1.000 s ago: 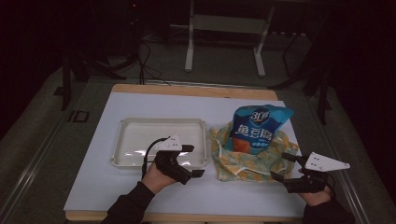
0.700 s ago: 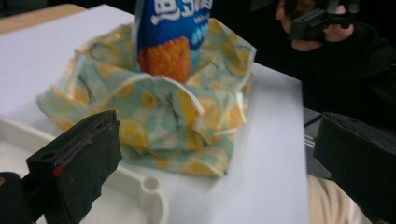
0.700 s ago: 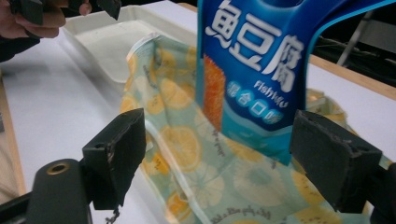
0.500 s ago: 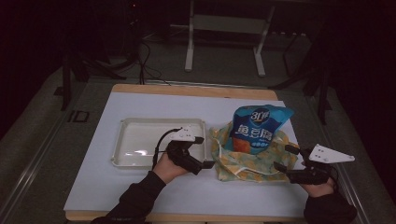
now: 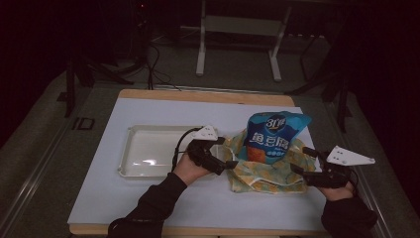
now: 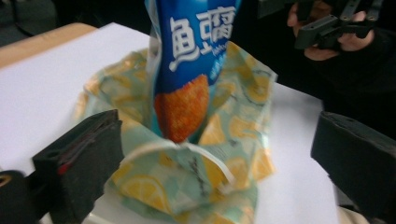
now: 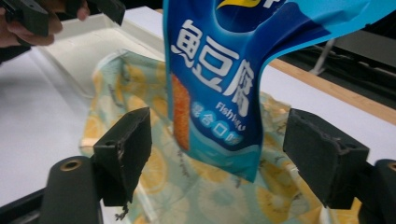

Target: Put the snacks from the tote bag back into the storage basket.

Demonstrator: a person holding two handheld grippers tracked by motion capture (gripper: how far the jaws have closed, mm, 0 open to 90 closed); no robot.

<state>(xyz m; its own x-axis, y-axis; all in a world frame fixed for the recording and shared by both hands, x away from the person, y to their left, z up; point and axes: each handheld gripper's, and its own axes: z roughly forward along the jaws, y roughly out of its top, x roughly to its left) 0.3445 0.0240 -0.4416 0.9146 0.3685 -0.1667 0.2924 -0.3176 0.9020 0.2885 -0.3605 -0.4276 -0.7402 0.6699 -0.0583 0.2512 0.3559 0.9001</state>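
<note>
Sitting on the desk (image 5: 163, 208): one blue snack bag (image 5: 271, 136), one lemon-print pouch (image 5: 267, 173), one white tray (image 5: 148, 151); two hand-held grippers showing.

A: Where does the high view sit?
B: Above the near edge of the worktop (image 5: 163, 208), facing forward and down, fairly far.
A: And the gripper views?
B: Each looks out close between its own fingers (image 6: 84, 154), from opposite sides, sharing the blue snack bag (image 7: 219, 79).
</note>
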